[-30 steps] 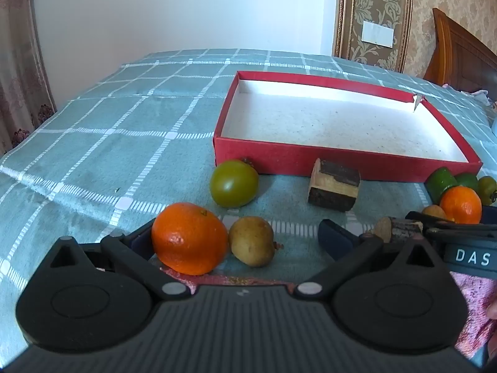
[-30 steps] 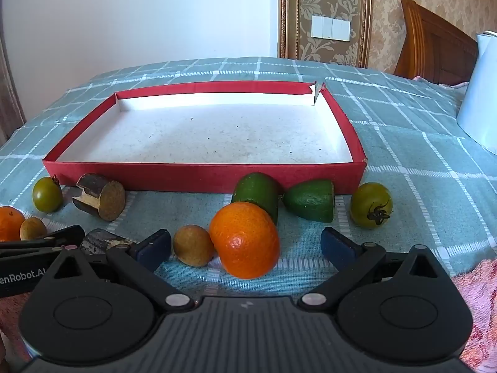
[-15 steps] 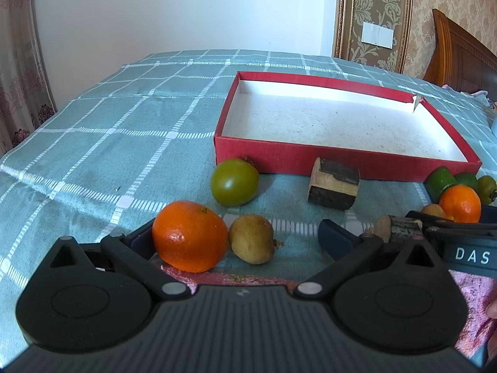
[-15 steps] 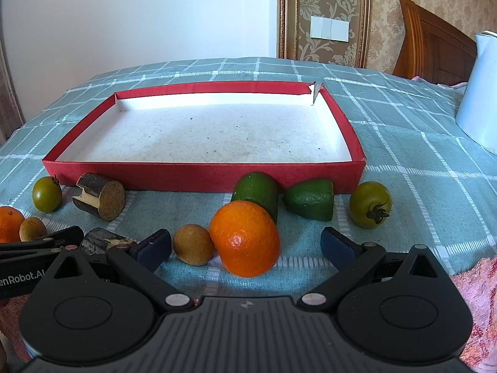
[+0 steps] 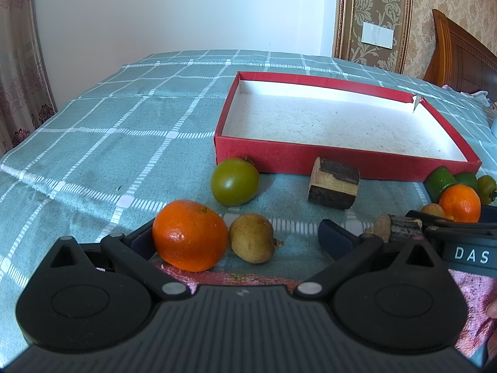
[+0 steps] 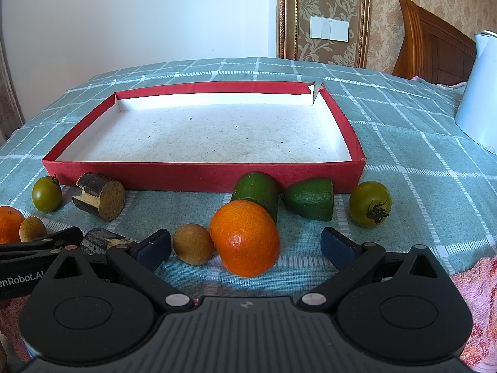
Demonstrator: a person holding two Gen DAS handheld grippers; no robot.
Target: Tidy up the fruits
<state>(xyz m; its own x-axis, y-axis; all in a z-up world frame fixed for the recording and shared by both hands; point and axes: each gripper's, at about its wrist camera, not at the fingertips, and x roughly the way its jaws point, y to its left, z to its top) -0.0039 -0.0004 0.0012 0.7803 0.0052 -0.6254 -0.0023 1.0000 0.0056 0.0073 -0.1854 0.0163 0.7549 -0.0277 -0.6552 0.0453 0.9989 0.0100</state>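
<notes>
A shallow red box (image 5: 310, 158) (image 6: 186, 174) with a bare white floor lies on the checked cloth. In the left wrist view my left gripper (image 5: 239, 236) is open, with an orange (image 5: 190, 235) and a small brown fruit (image 5: 252, 238) lying between its fingers; a green tomato (image 5: 234, 181) sits just beyond. In the right wrist view my right gripper (image 6: 245, 245) is open around another orange (image 6: 245, 237) and a second brown fruit (image 6: 193, 243). Two green fruit halves (image 6: 257, 189) (image 6: 310, 198) and a second green tomato (image 6: 370, 204) lie by the box front.
A wood block (image 5: 334, 182) (image 6: 100, 195) lies in front of the box, and another wood piece (image 5: 400, 227) (image 6: 99, 241) sits between the grippers. A white kettle (image 6: 480, 93) stands at the right. Pink towel (image 6: 478, 298) lies under the grippers.
Both views have shifted very slightly; the fruits and both grippers stay where they were.
</notes>
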